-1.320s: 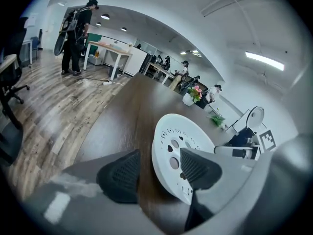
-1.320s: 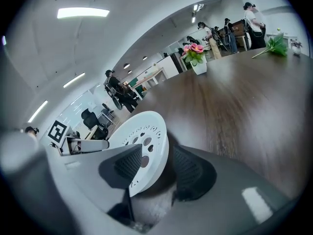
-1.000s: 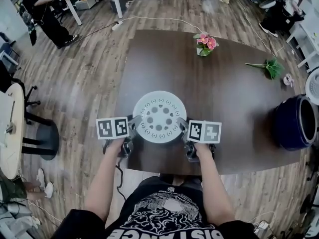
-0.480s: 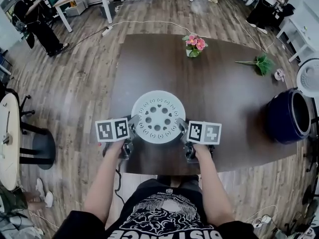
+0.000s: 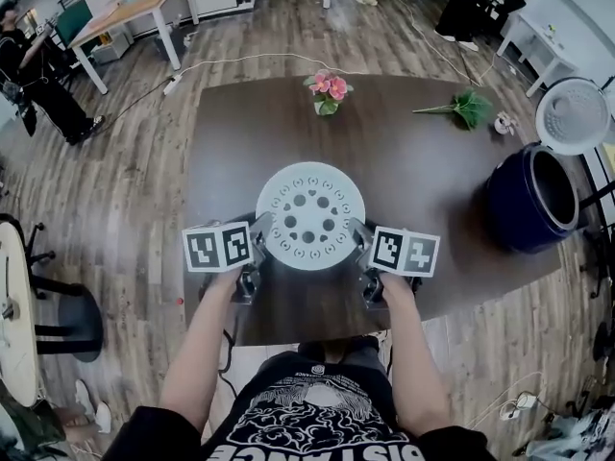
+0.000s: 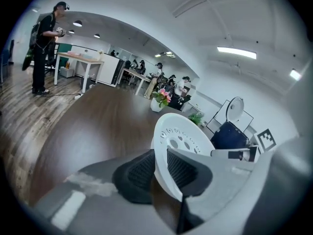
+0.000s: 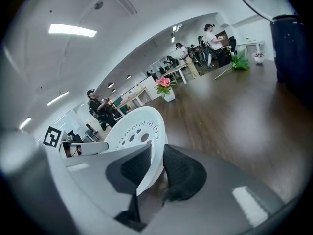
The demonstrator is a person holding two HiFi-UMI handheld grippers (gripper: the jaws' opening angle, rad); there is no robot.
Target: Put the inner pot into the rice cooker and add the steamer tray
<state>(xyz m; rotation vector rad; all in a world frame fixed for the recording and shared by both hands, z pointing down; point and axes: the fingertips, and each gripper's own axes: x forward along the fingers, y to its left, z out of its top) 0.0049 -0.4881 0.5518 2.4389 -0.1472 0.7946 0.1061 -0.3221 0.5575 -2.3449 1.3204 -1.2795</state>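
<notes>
Nearest, the person's forearms reach out from a black printed shirt to the two grippers. The left gripper pinches the left rim of the tray. Its own view shows the white rim wedged between two ribbed black pads, the jaws having just been closing onto it. The right gripper pinches the opposite rim the same way, its pads pressed on either face of the edge, and its jaws too have just been closing. The tray, a round white disc pierced with rings of holes, sits level between them over the near part of the dark brown table, with a shadow on the wood at its near edge. Farther off, at the table's right edge, stands the dark blue cooker with its white lid swung open; whether the pot sits inside cannot be told. Near the far edge are pink flowers in a small vase, and to their right a green sprig lying flat. Beyond the table runs a plank floor, with a pale-topped desk and a person in black at far left.
</notes>
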